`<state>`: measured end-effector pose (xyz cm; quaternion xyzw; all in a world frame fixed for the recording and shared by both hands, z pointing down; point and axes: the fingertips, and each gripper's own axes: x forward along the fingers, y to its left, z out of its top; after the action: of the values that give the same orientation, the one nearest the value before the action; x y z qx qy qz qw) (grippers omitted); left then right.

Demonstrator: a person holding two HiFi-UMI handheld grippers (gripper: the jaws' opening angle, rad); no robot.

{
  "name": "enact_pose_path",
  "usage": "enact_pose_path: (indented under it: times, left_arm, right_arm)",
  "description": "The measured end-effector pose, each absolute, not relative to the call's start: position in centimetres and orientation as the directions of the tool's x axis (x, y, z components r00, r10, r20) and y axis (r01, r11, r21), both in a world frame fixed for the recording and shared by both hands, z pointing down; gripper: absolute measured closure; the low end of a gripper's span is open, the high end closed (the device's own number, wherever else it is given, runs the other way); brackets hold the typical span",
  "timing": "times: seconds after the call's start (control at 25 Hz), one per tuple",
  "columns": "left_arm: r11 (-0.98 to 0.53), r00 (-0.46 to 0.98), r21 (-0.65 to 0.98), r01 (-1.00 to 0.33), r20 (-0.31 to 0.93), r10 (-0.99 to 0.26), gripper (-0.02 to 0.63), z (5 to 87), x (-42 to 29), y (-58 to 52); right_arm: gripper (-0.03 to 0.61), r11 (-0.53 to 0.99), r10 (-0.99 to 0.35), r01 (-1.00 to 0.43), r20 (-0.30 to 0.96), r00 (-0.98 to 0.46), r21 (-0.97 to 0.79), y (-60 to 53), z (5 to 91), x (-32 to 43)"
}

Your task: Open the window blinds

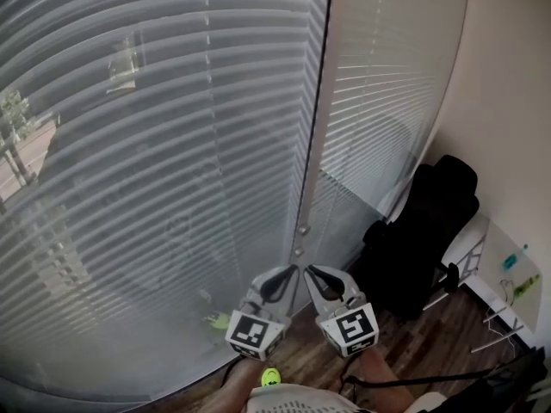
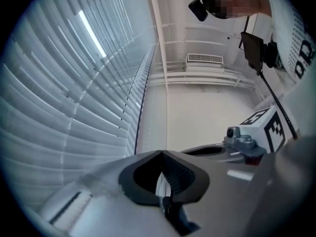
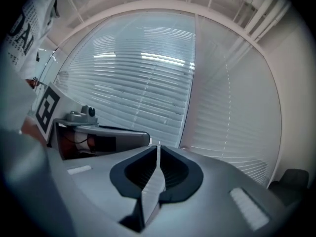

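Two white slatted blinds cover the window. The wide left blind (image 1: 146,153) has its slats tilted enough to show trees and a building outside; the narrower right blind (image 1: 387,84) looks closed. A pale window post (image 1: 317,144) runs down between them, and two small pulls (image 1: 302,230) hang at its lower end. My left gripper (image 1: 290,270) and right gripper (image 1: 311,269) sit side by side just below those pulls, tips toward the window. Both are shut, and I see nothing held in the left gripper (image 2: 161,152) or the right gripper (image 3: 158,146).
A black padded bag or chair (image 1: 422,231) stands against the right blind at floor level. A white wire rack (image 1: 504,291) with small bottles sits by the right wall. Dark wood floor (image 1: 430,342) runs below. Something yellow-green (image 1: 215,321) lies at the foot of the left blind.
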<state>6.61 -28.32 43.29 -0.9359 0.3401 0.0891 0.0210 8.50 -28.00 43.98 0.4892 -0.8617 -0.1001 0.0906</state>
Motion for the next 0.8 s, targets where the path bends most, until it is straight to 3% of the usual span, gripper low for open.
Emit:
enact_pose_path:
  times: [0.8]
  left_arm:
    - [-0.771,0.757,0.043,-0.636,-0.16,-0.633,0.621,44.9,6.2,-30.9]
  right_arm:
    - [0.551,0.498,-0.864,-0.825,0.065,-0.5,0.268,-31.0,45.4,7.7]
